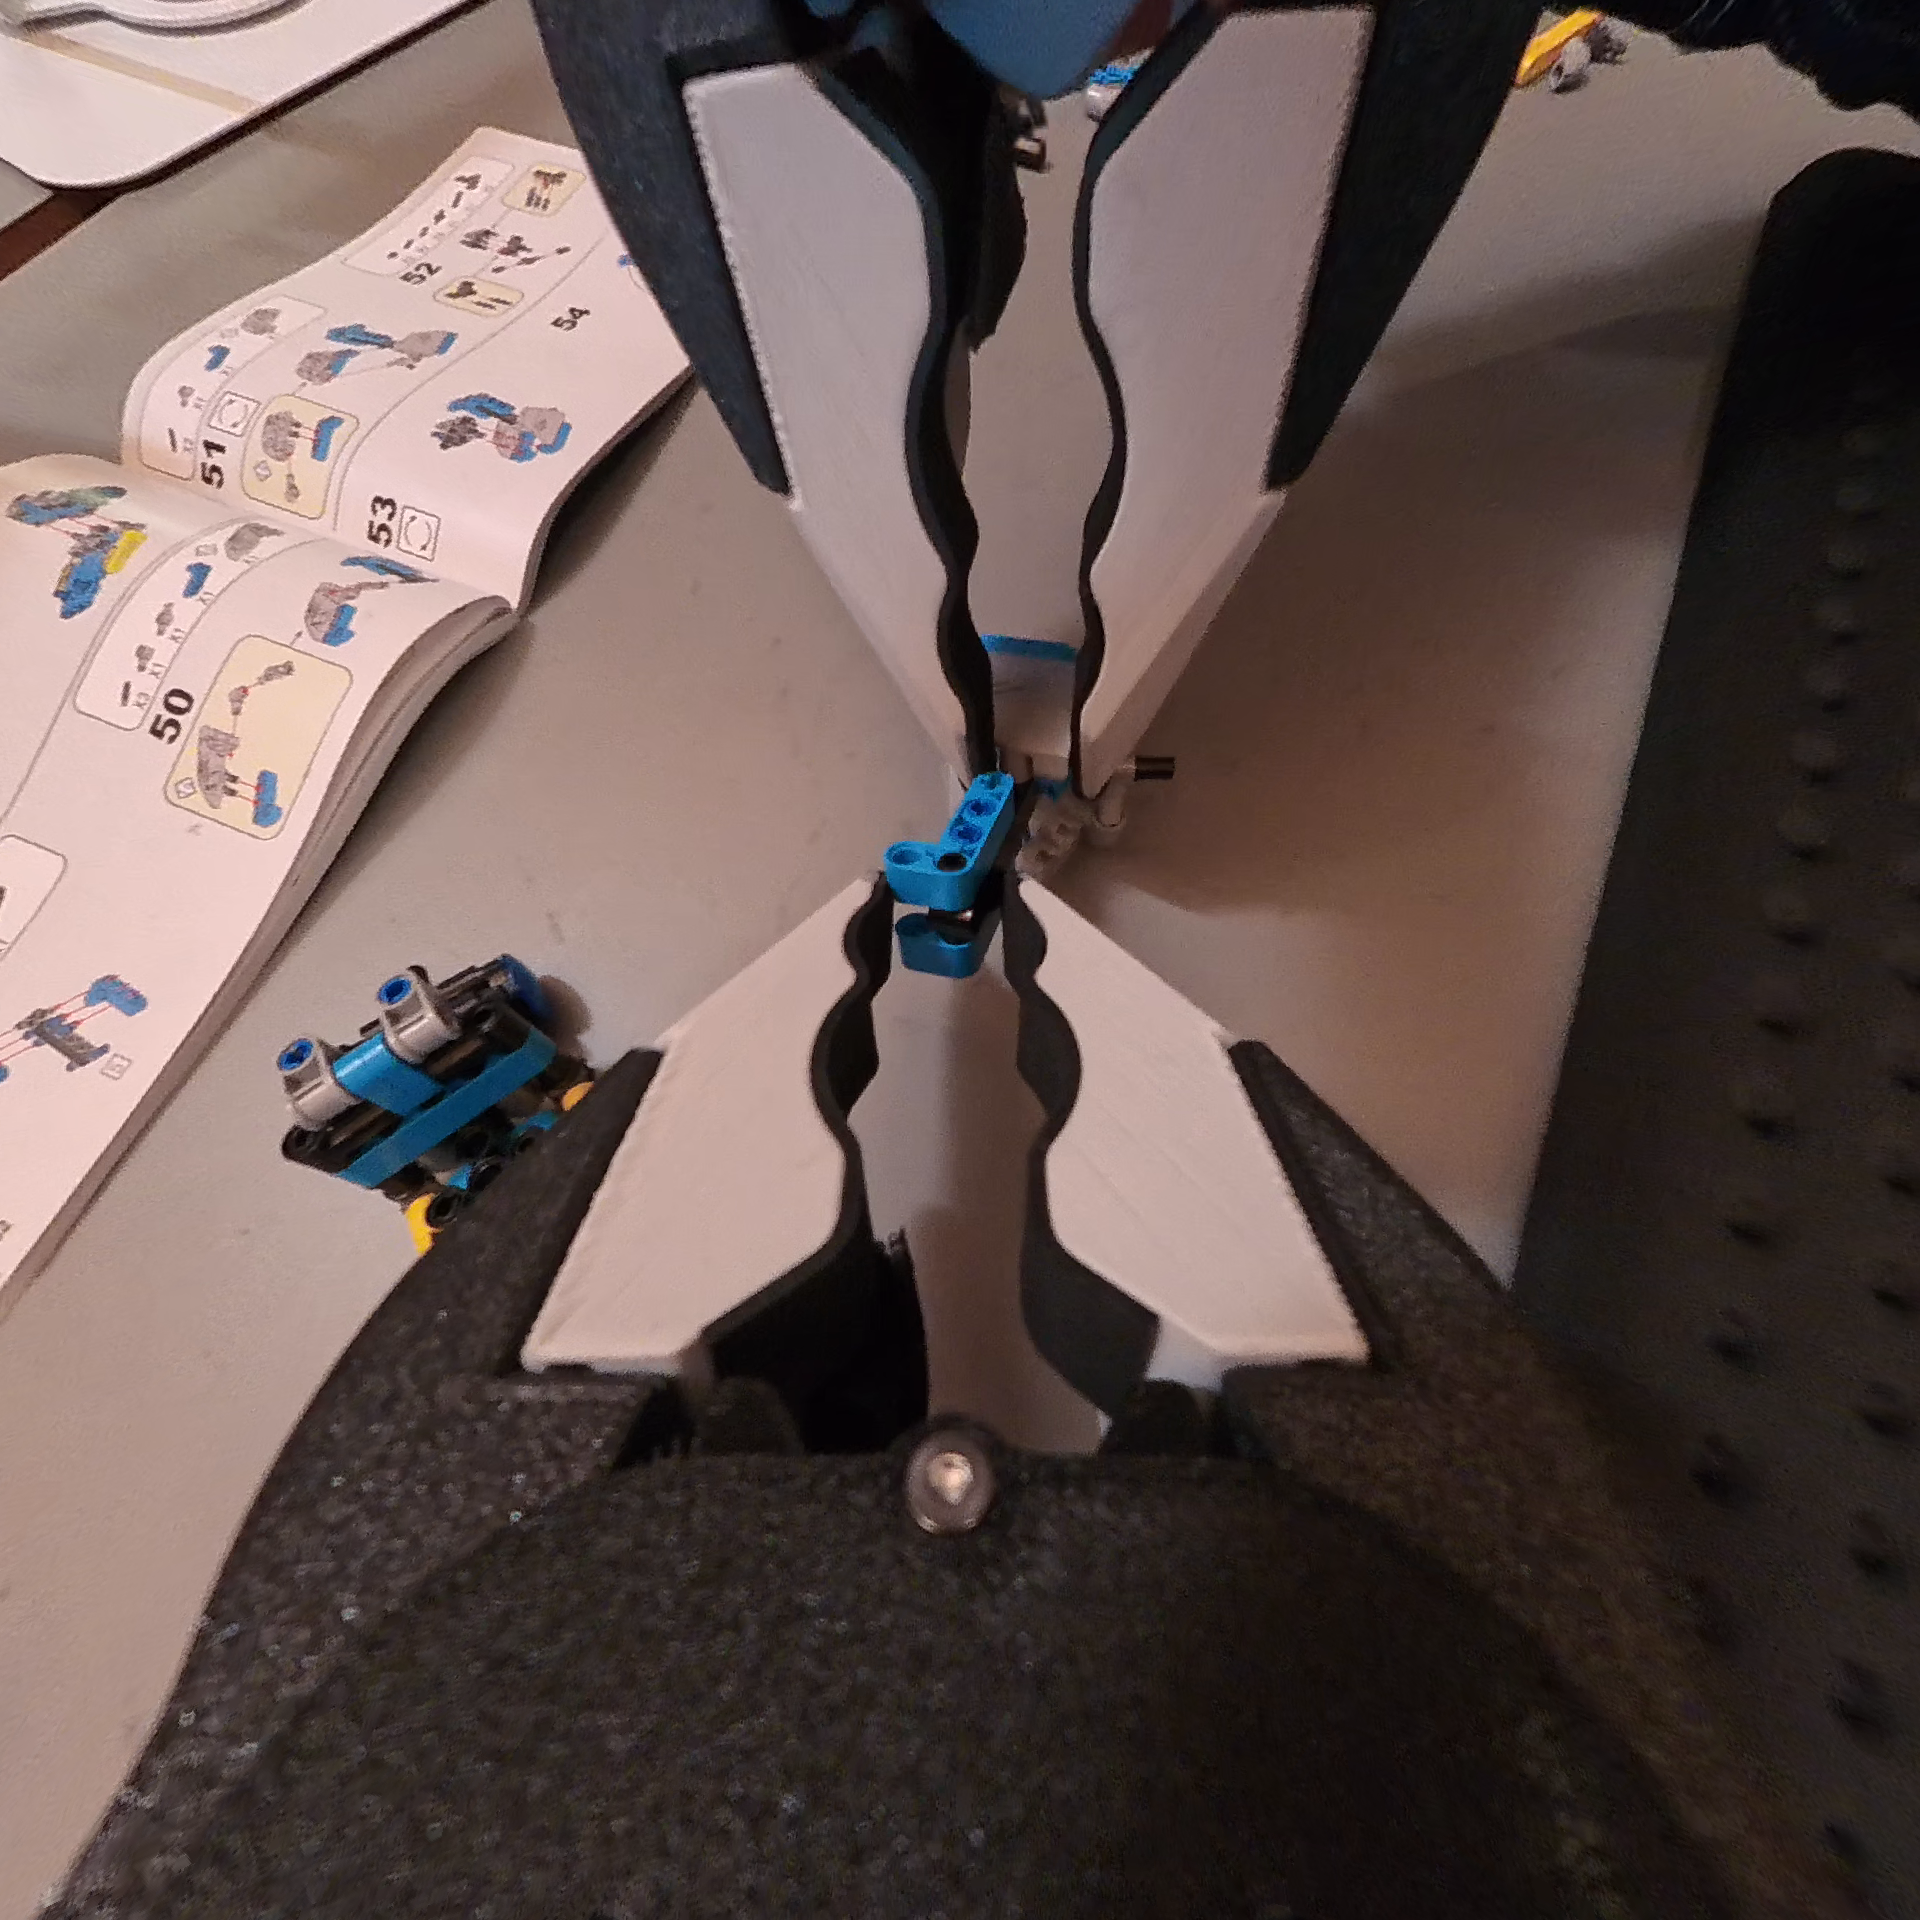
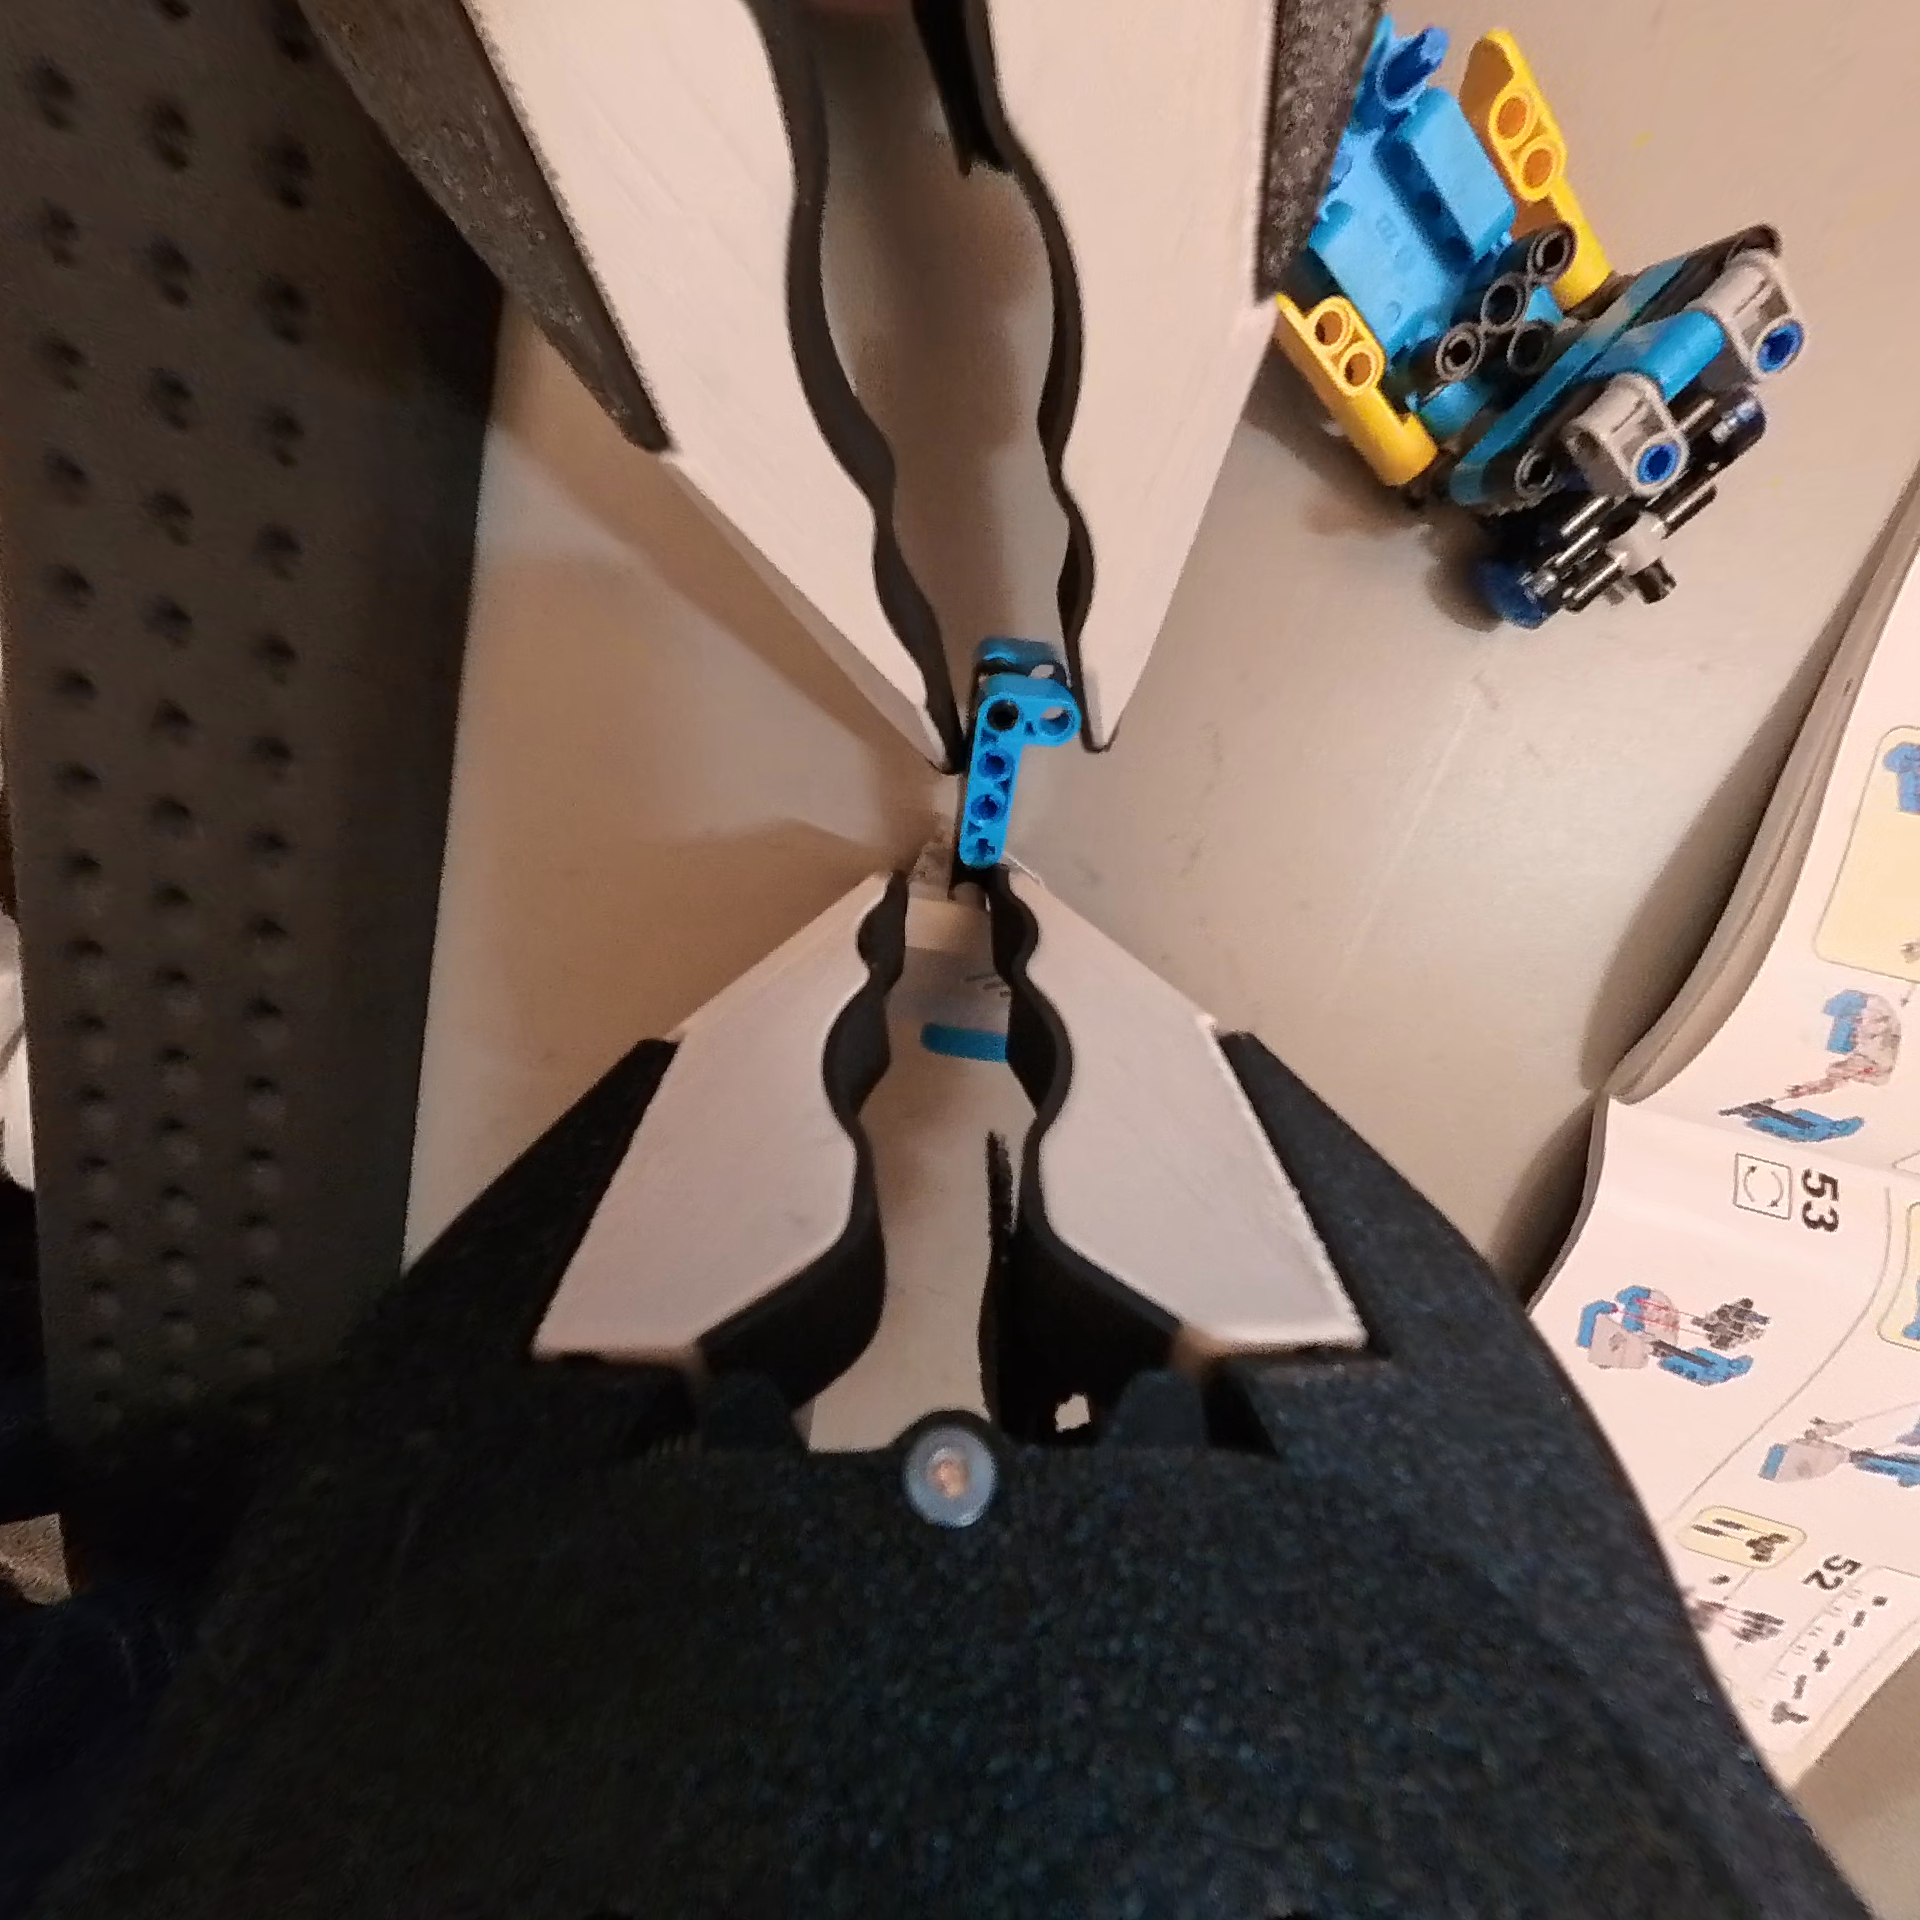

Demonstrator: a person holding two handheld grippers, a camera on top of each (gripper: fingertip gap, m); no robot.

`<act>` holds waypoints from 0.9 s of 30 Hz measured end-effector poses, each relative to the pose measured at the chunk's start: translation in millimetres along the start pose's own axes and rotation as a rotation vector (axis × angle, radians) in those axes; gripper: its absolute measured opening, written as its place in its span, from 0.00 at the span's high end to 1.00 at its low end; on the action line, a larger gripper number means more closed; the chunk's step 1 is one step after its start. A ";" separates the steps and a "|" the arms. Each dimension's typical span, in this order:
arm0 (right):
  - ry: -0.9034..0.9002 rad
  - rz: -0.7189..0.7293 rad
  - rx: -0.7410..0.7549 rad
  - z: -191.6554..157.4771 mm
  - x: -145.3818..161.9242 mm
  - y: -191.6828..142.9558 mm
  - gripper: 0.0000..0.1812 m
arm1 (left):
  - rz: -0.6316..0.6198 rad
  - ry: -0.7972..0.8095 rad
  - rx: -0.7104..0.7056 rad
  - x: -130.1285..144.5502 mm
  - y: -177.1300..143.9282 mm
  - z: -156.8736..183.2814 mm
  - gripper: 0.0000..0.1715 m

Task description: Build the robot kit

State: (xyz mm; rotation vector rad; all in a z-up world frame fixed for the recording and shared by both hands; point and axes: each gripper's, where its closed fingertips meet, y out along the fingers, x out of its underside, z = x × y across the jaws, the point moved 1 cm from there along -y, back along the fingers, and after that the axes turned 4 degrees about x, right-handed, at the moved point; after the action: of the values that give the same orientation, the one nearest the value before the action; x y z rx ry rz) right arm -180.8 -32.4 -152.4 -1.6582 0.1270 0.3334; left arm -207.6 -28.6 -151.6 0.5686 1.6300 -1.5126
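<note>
Blue L-shaped beam (image 1: 961,836): one, with round holes along it, is hanging in the air above the table between the two grippers, tip to tip; a second short blue piece (image 1: 940,945) is sitting just under it on a black pin.
Left gripper (image 1: 943,904): jaws are pinching the short-leg end of the blue assembly, pads nearly together around it.
Right gripper (image 2: 951,883): jaws are pressing in on a small pale grey and white part (image 1: 1070,821) joined to the long end of the beam; the grip point itself is partly hidden by the tips.
Count, grippers: two, facing each other, white fingers with wavy black pads.
Count, built models: one blue, black, grey and yellow assembly (image 2: 1538,332) is sitting on the table beside the left gripper, clear of both.
Count, booklets: one instruction booklet (image 1: 260,582) is lying open, pages curling up at the fold.
Count, loose bits: a few small yellow and grey pieces (image 1: 1558,47) are lying at the far edge, too blurred to number.
Edges: dark perforated mat (image 2: 187,727) is running along one side of the table (image 1: 675,727); a white sheet (image 1: 135,94) is lying past the booklet.
Open room: bare table surface is showing under the held pieces, between mat and booklet.
Writing: printed step numbers and part drawings are showing on the booklet pages; no brand mark can be made out.
</note>
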 end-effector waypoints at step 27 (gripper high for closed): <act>0.131 -0.160 0.017 6.6 -0.5 0.9 0.92 | -0.034 -0.021 -0.060 7.4 4.3 -11.6 0.85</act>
State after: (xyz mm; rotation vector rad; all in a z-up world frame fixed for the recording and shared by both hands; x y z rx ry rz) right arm -182.4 -26.0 -153.7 -1.6611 0.0941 0.1023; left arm -211.3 -18.2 -160.8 0.4929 1.6709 -1.4847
